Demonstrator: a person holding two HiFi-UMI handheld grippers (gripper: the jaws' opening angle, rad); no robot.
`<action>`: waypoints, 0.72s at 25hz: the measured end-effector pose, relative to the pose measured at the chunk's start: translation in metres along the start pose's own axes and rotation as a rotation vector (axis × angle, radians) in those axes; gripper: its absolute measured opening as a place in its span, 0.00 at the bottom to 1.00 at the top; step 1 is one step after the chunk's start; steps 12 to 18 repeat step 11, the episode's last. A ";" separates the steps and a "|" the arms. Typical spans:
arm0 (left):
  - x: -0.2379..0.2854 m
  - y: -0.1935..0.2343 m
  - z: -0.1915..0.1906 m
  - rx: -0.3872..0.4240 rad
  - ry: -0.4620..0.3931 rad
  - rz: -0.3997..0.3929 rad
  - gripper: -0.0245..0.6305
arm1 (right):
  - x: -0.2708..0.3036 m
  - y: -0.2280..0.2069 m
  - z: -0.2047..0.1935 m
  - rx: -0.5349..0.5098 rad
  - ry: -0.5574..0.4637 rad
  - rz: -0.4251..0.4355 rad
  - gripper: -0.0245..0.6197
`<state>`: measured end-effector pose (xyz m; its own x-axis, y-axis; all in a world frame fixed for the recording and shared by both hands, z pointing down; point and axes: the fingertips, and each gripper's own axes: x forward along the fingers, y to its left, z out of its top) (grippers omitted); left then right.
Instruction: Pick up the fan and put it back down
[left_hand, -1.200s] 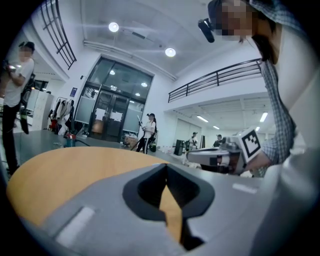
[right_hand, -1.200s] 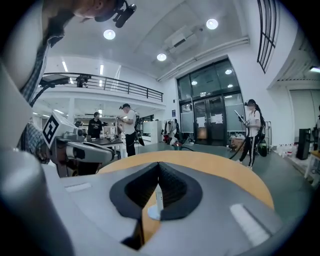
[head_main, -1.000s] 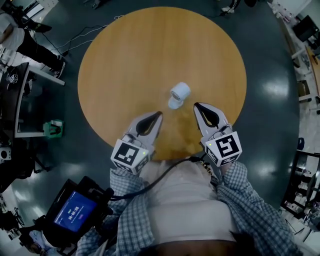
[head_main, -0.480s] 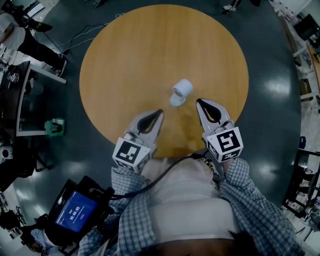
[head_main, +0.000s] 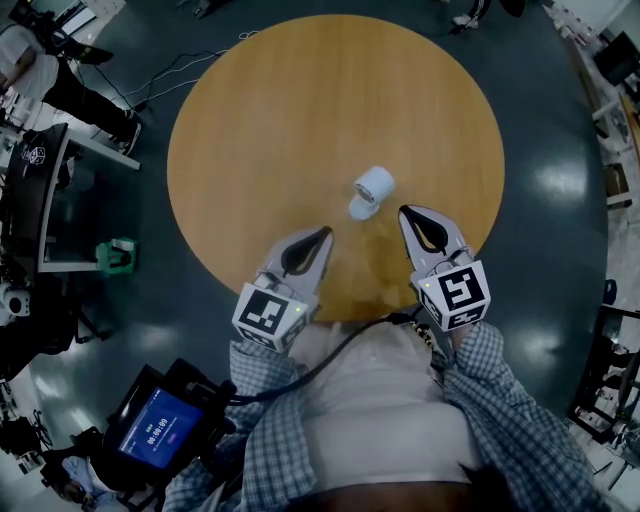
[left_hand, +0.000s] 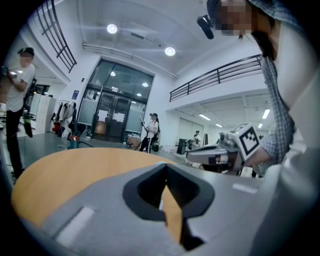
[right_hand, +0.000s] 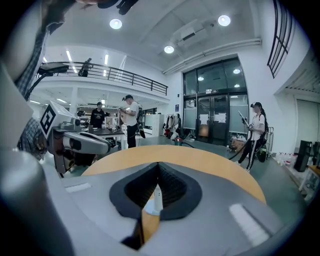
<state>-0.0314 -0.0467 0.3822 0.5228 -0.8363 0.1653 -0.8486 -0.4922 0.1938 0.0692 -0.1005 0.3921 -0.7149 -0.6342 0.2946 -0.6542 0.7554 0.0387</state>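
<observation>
The left claw (head_main: 325, 233) and the right claw (head_main: 404, 211) are both sitting fully closed, tips meeting, gripping nothing. They are hovering side by side over the near edge of the round wooden desk (head_main: 300, 100). The small white fan (head_main: 371, 190) is resting on the desk just beyond them, nearer the right claw, untouched.

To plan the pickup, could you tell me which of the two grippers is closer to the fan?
The right gripper: its tip is only a short gap from the white fan, while the left gripper is farther off.
</observation>
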 end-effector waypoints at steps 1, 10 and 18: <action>0.000 0.000 0.000 -0.001 0.000 0.002 0.04 | 0.001 0.000 0.000 -0.001 0.001 0.002 0.03; -0.003 0.012 0.002 -0.002 0.000 0.020 0.04 | 0.010 0.005 -0.004 -0.004 0.020 0.014 0.03; -0.003 0.012 0.002 -0.001 -0.001 0.021 0.04 | 0.010 0.004 -0.004 -0.005 0.021 0.015 0.03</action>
